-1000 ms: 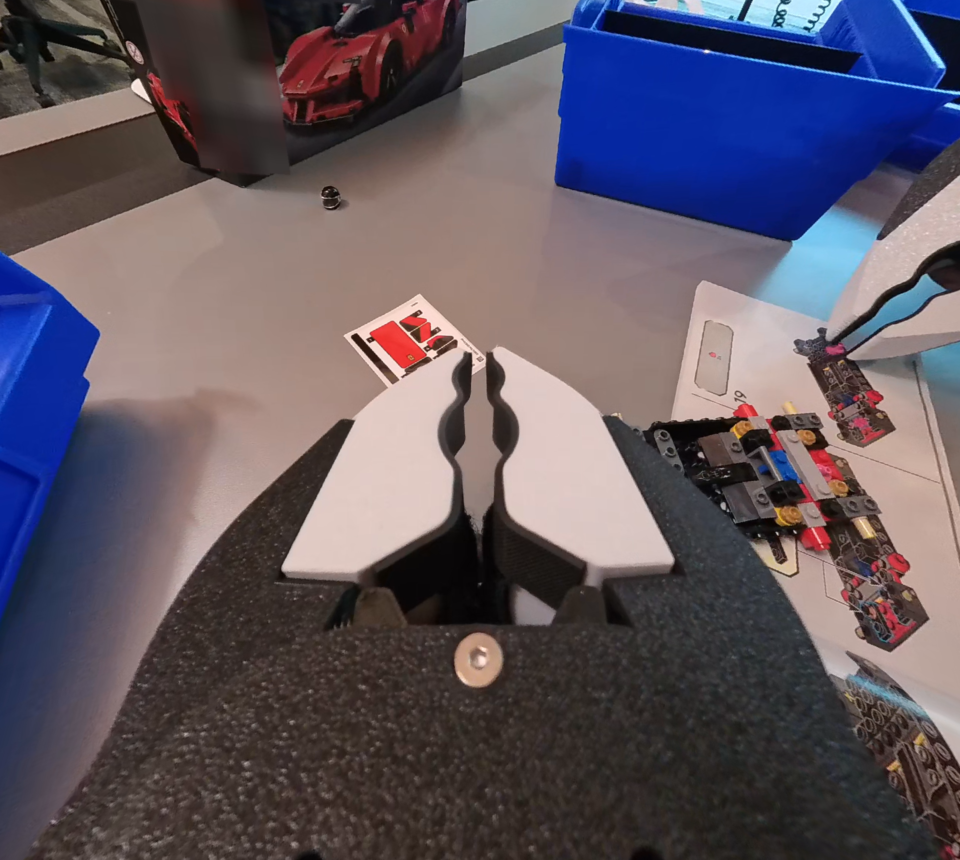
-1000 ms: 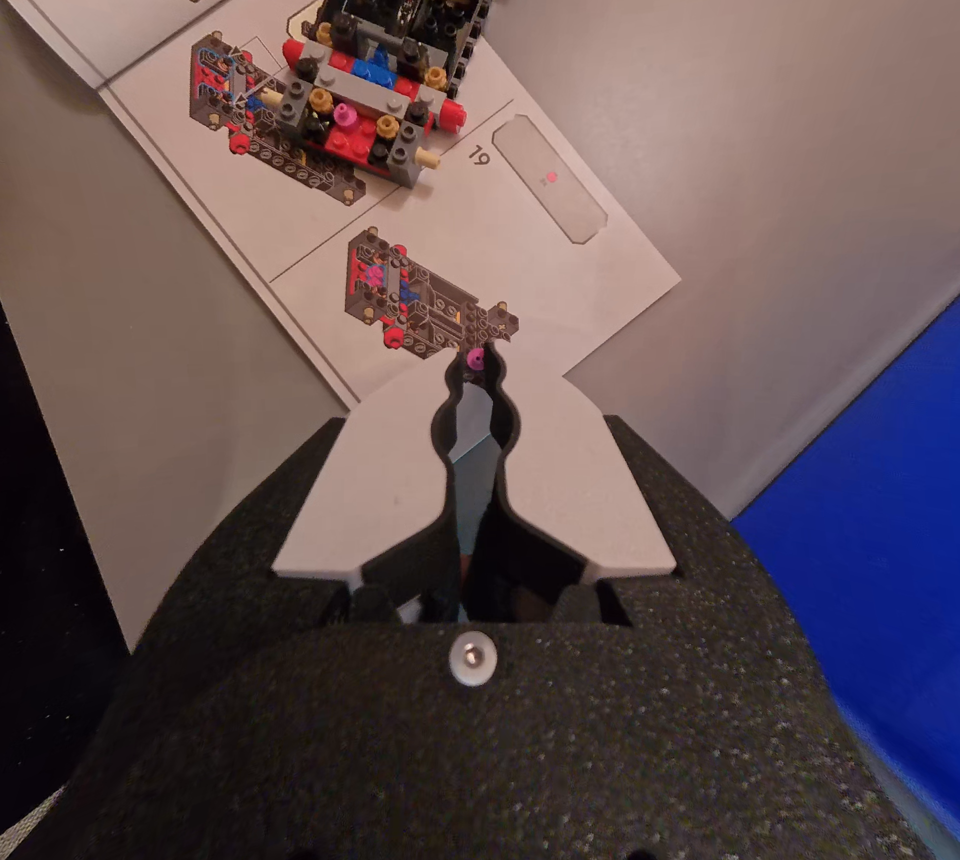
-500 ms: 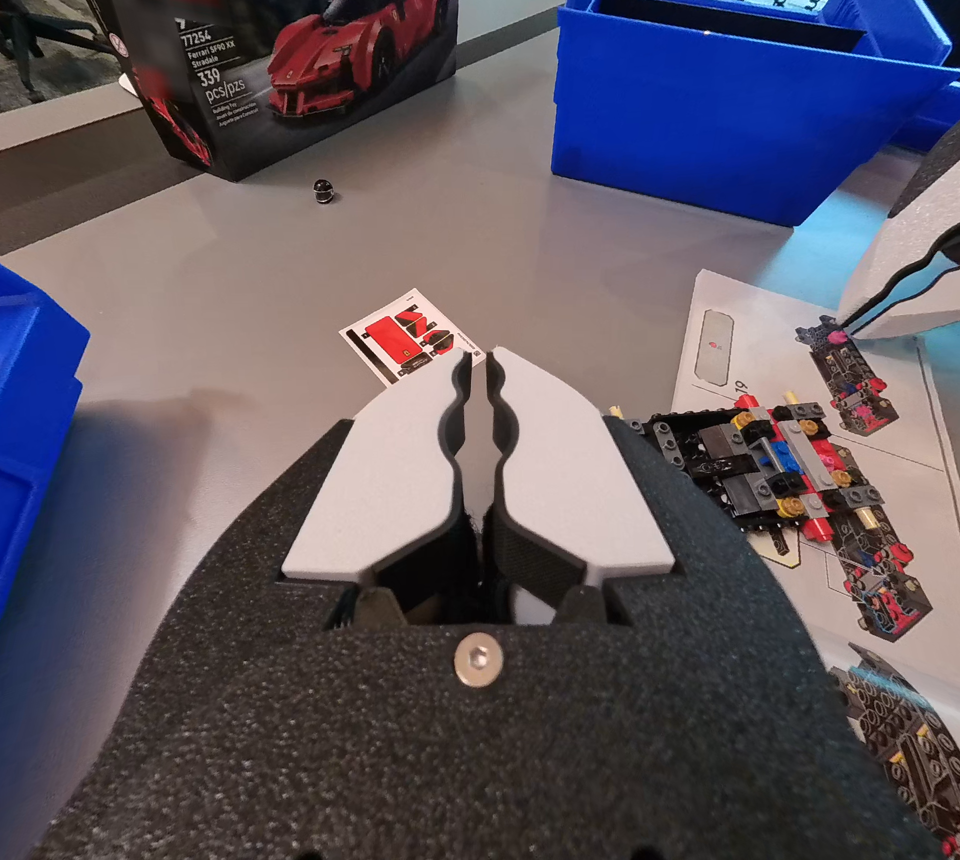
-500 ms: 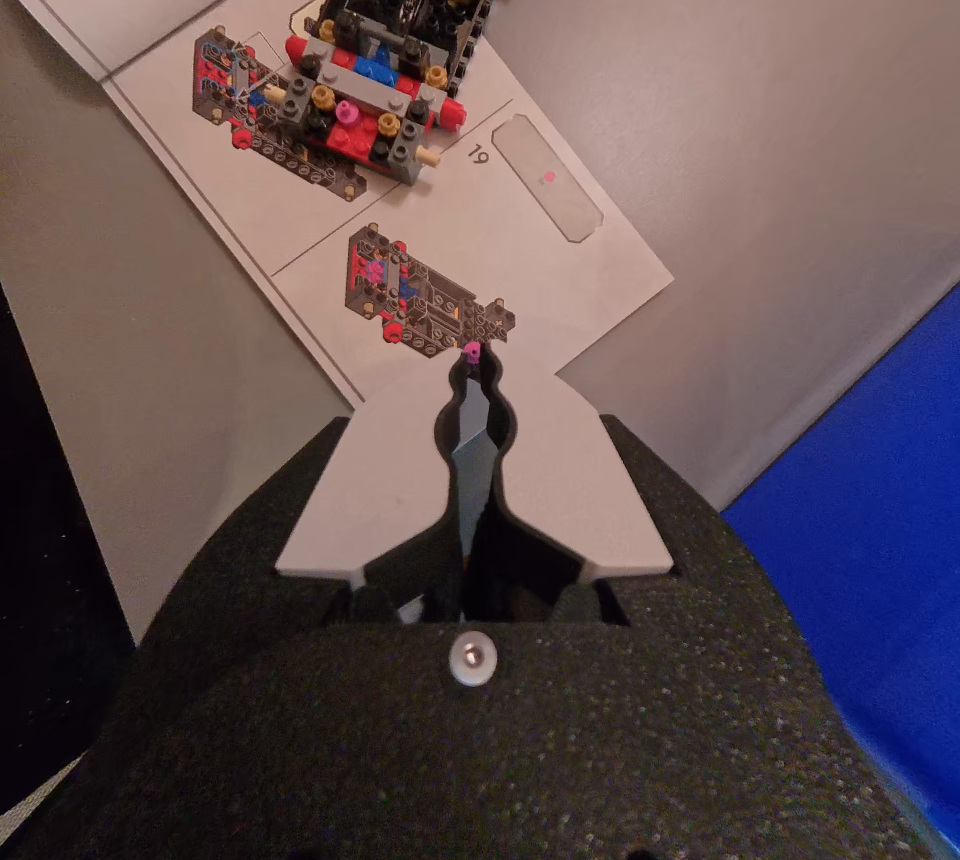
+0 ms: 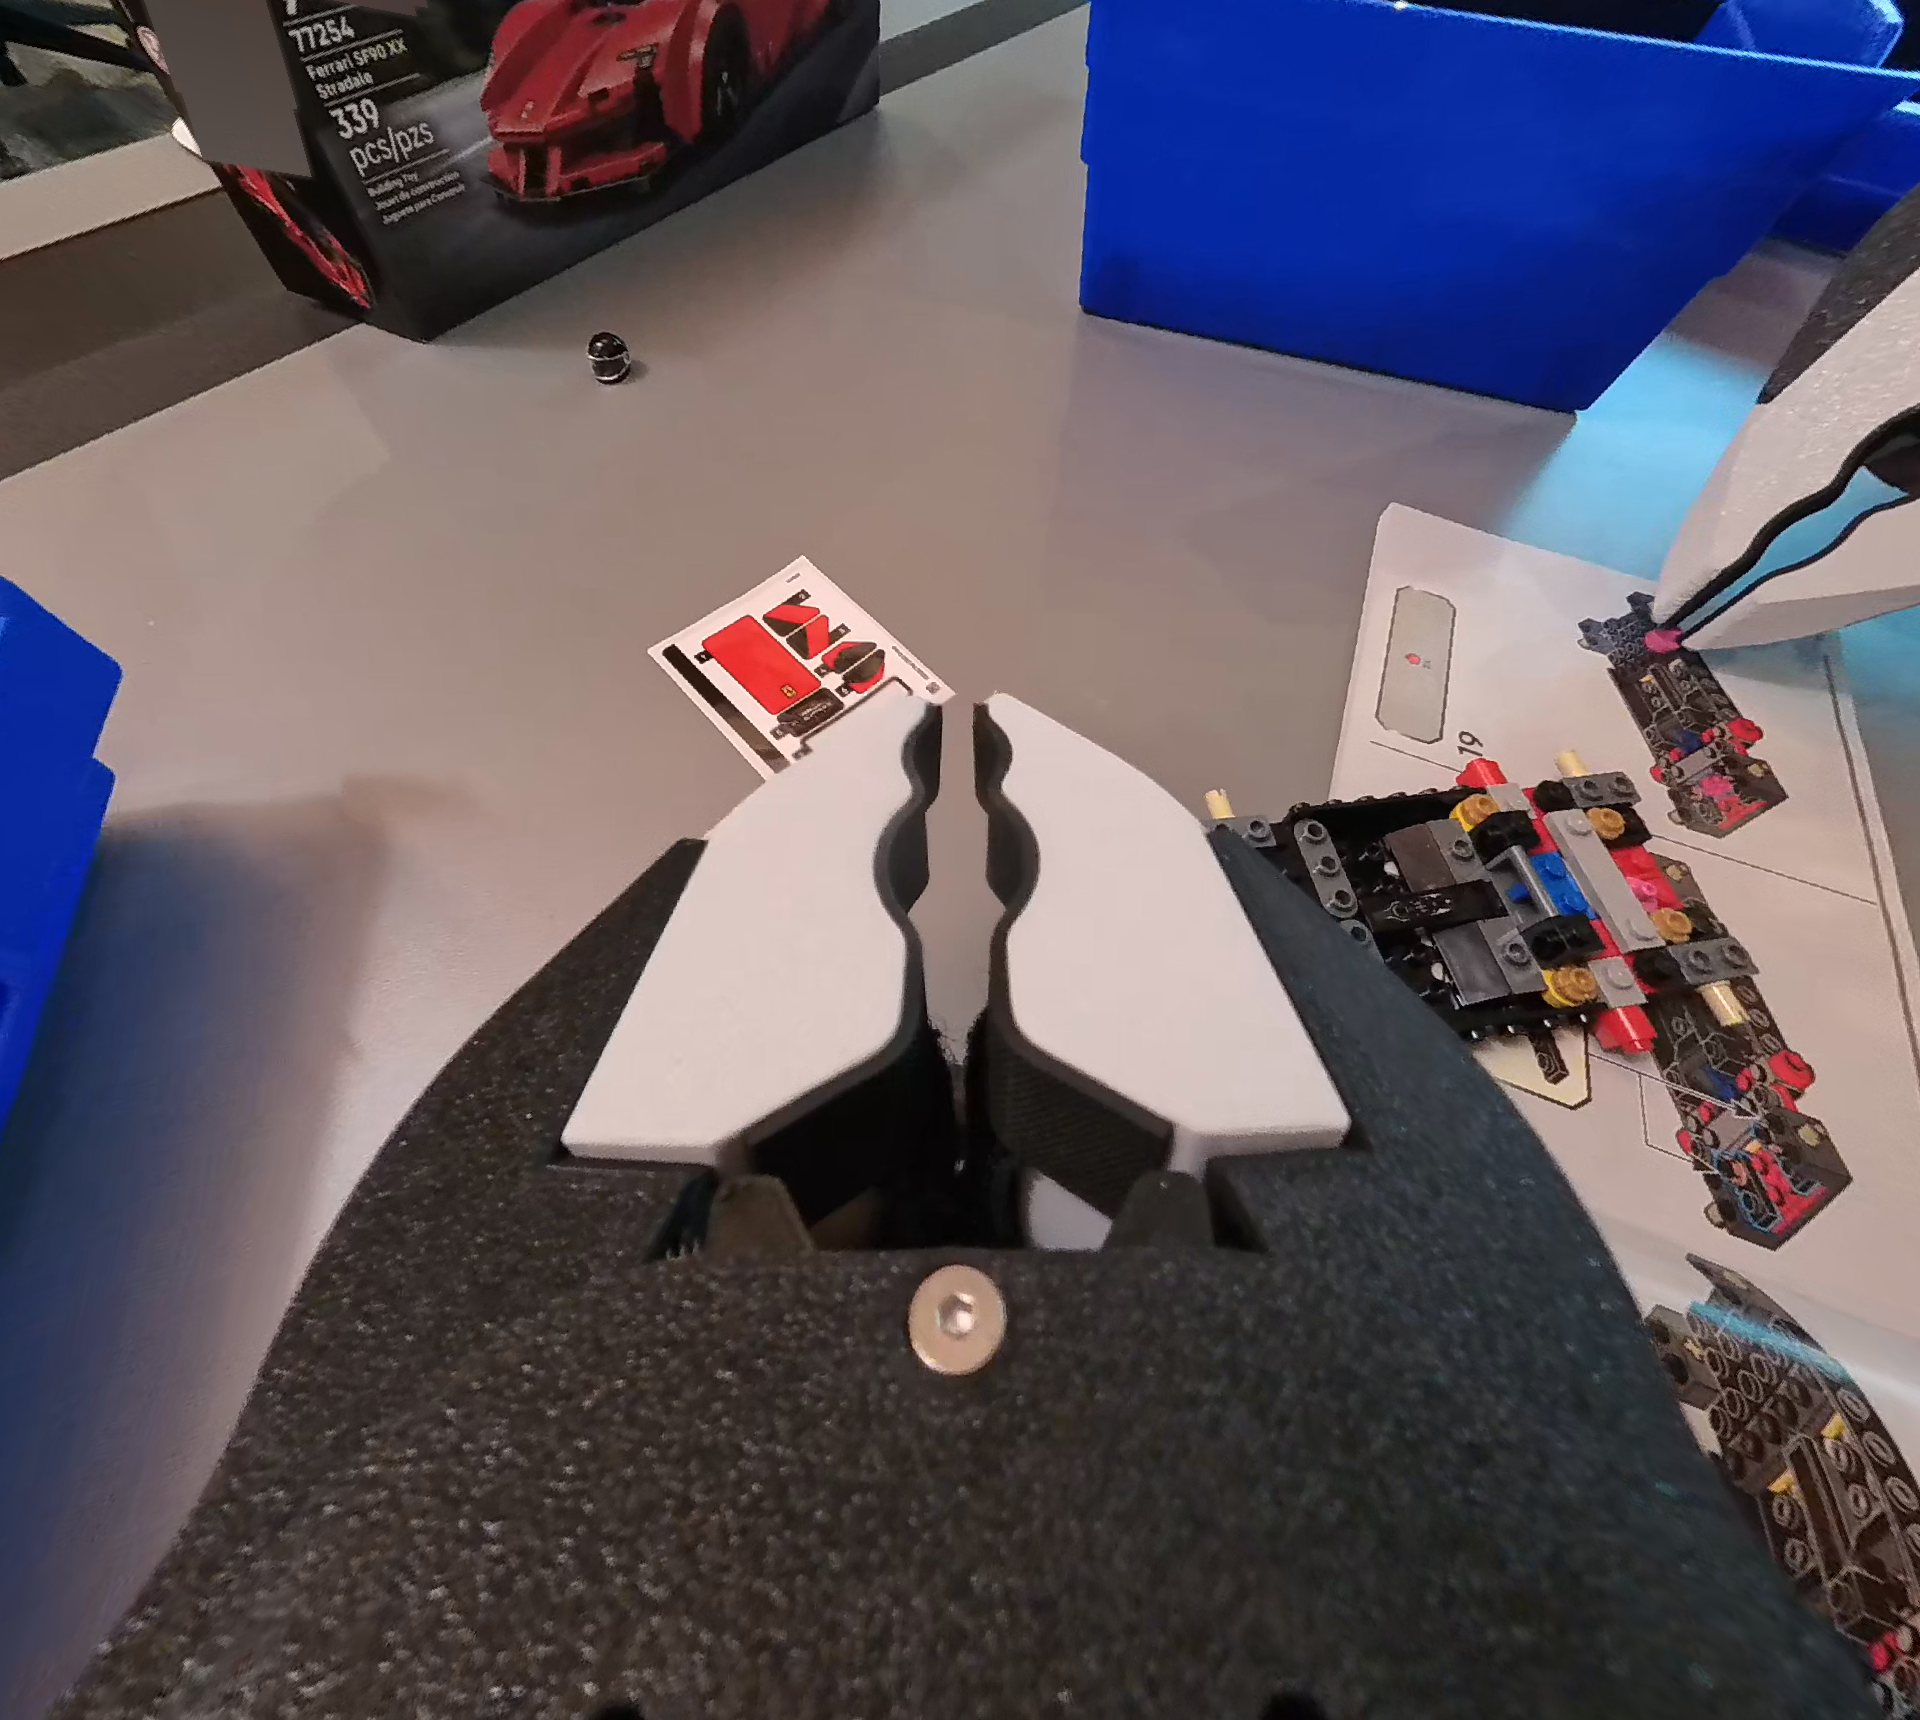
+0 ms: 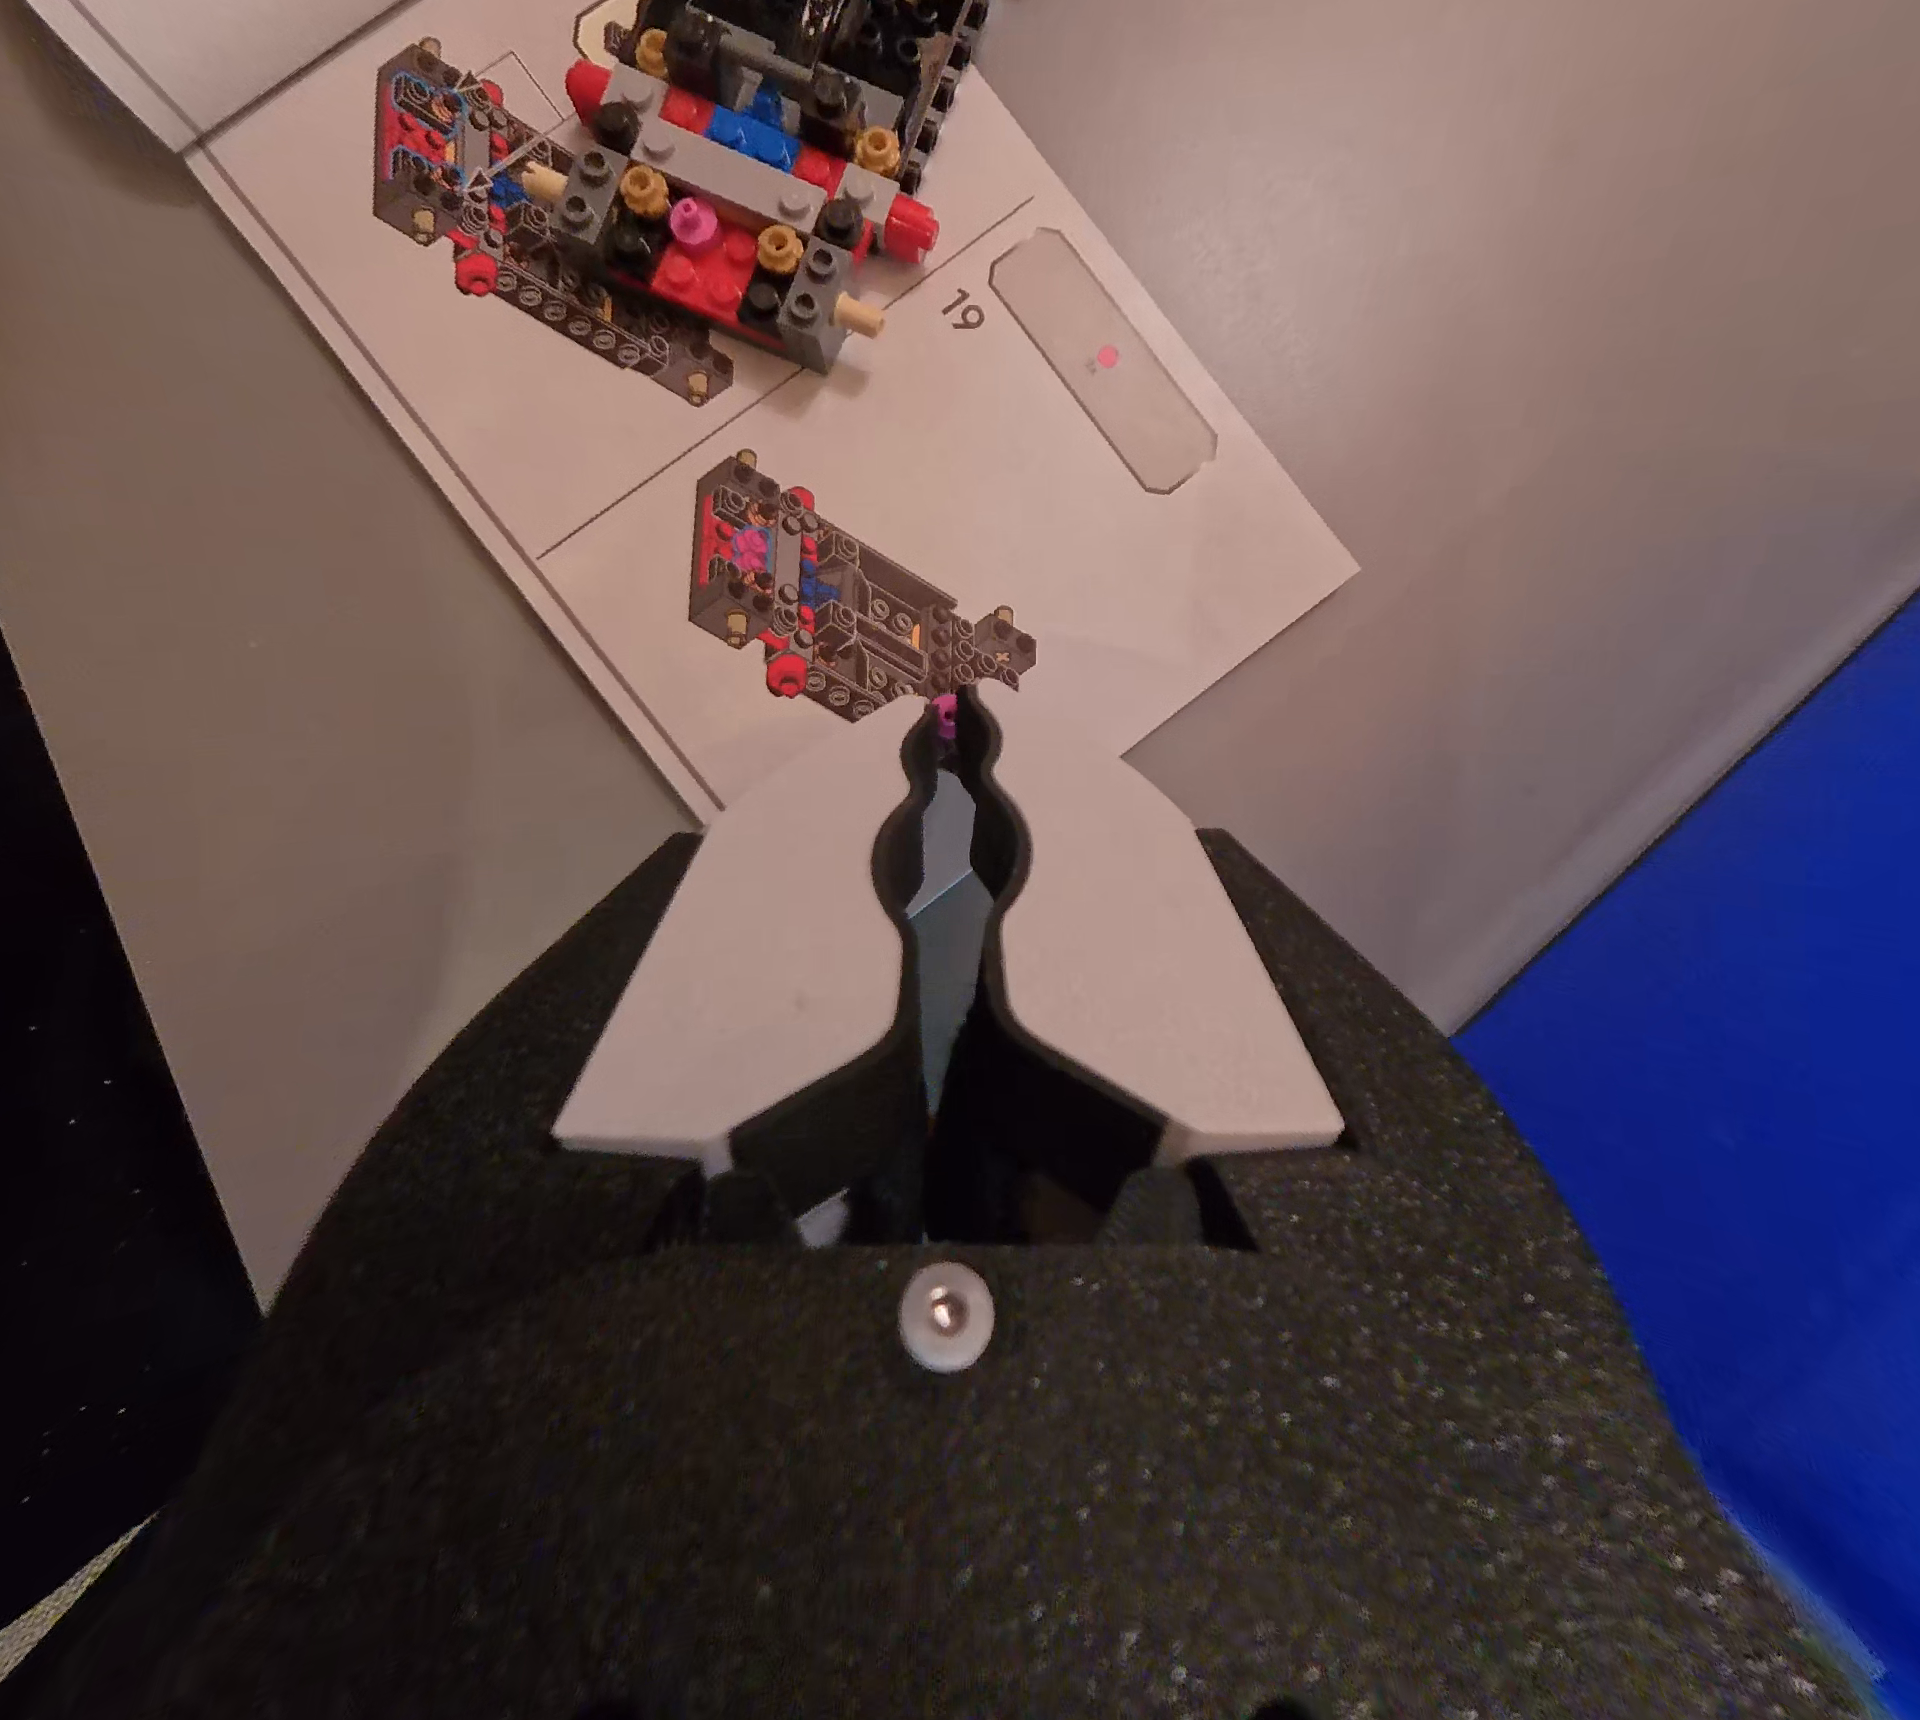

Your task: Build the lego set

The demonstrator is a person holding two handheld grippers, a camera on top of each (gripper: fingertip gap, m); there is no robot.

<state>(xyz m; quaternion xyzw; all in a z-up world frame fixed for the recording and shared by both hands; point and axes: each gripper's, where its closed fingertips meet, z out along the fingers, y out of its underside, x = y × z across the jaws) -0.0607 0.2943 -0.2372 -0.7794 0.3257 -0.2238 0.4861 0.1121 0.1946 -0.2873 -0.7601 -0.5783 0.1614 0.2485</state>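
Left wrist view: the left tool hovers over the grey counter, fingers nearly together with only a thin slit between the tips, nothing held. Its black housing hides the near end of the partly built lego chassis at 3 o'clock, so the full length of the model cannot be read here. The chassis lies on the open instruction booklet; its long axis runs roughly 9-to-3 in this view, red and grey end toward 3 o'clock. In the right wrist view the same chassis has its long axis near 12-to-6, black end cut off by the top edge, red end toward 6 o'clock. The right tool has its fingers narrowed onto a small pink stud, mostly hidden between the tips; whether it touches the page cannot be told. It sits at 6 o'clock from the chassis, well apart, over a printed diagram. From the left view the right tool enters at 2 o'clock, cut off by the frame edge. A sticker sheet lies just beyond the left tool tips, its near corner covered. At 11 o'clock stands the set box, partly blurred, with a small dark round piece in front of it, too small to identify. A blue bin sits at 1 o'clock; another blue bin is cut off at 9 o'clock.
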